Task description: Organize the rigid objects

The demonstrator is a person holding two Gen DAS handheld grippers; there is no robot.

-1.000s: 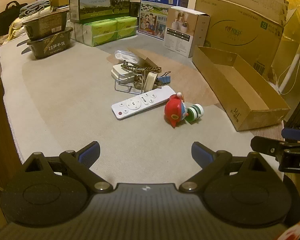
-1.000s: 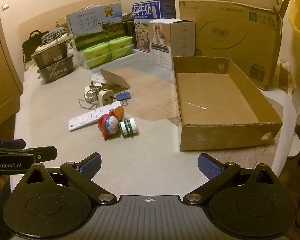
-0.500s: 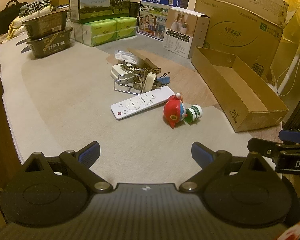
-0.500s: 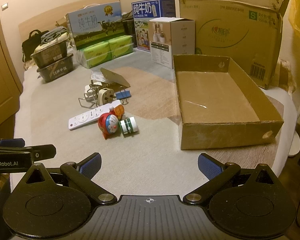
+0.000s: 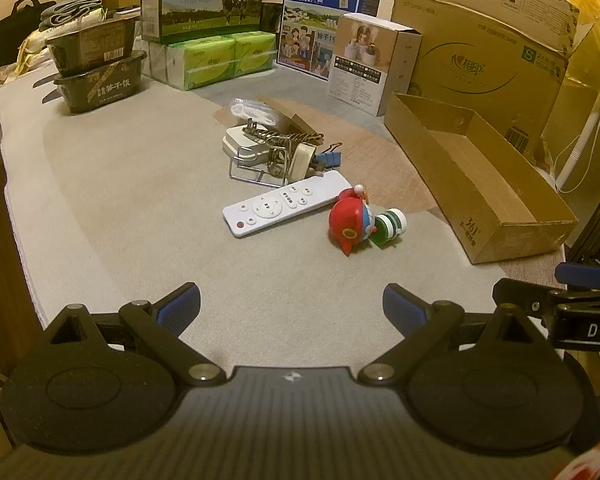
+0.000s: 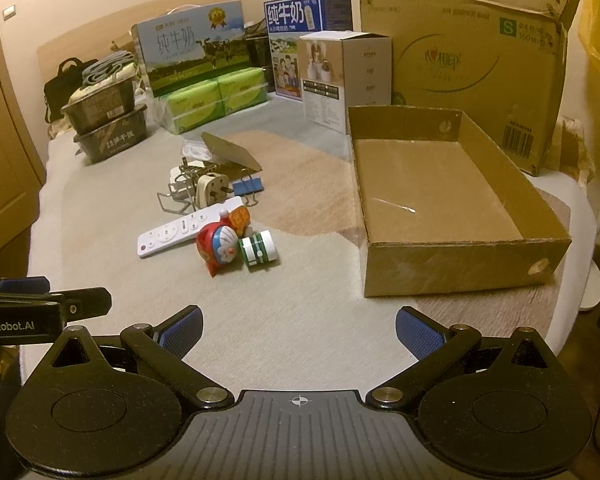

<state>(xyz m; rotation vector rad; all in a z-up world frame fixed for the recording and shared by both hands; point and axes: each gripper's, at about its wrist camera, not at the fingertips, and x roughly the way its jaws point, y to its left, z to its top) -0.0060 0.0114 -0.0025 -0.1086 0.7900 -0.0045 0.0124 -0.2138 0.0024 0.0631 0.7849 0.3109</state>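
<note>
Plainly, nothing is in hand yet — both tools hang back from the pile.

Left gripper (image 5: 291,304): fingers spread wide, nothing between them; it sits low in the left wrist view, well short of the clutter.

Right gripper (image 6: 299,326): likewise wide open and empty, low in the right wrist view; its tip also pokes in at the right edge of the left view.

Where the things lie: a loose heap at mid-frame on the grey mat (image 5: 132,184), with the open cardboard tray (image 6: 464,268) to its right, seemingly bare inside apart from a thin scrap.

White remote (image 5: 286,203): flat, stiff, probably light and a little slick; I would pinch it across its narrow width near the middle, since it lies free at its button end.

Red toy figure (image 6: 217,244): rounded hard plastic, lying on its side, touching the remote's far end and the striped roll; likely to squirm out of the pads, so grip across the body, not the pointed tip.

Green-and-white roll (image 6: 258,249): small, on its side, apt to roll away — take it across its flat ends.

Blue binder clip (image 6: 247,187): small and rigid; seize the blue body rather than the wire handles.

Plug adapter (image 6: 211,189) and wire rack (image 5: 260,160): tangled together with a cord, so these look the awkward ones — likely to drag neighbours along if lifted first.
</note>
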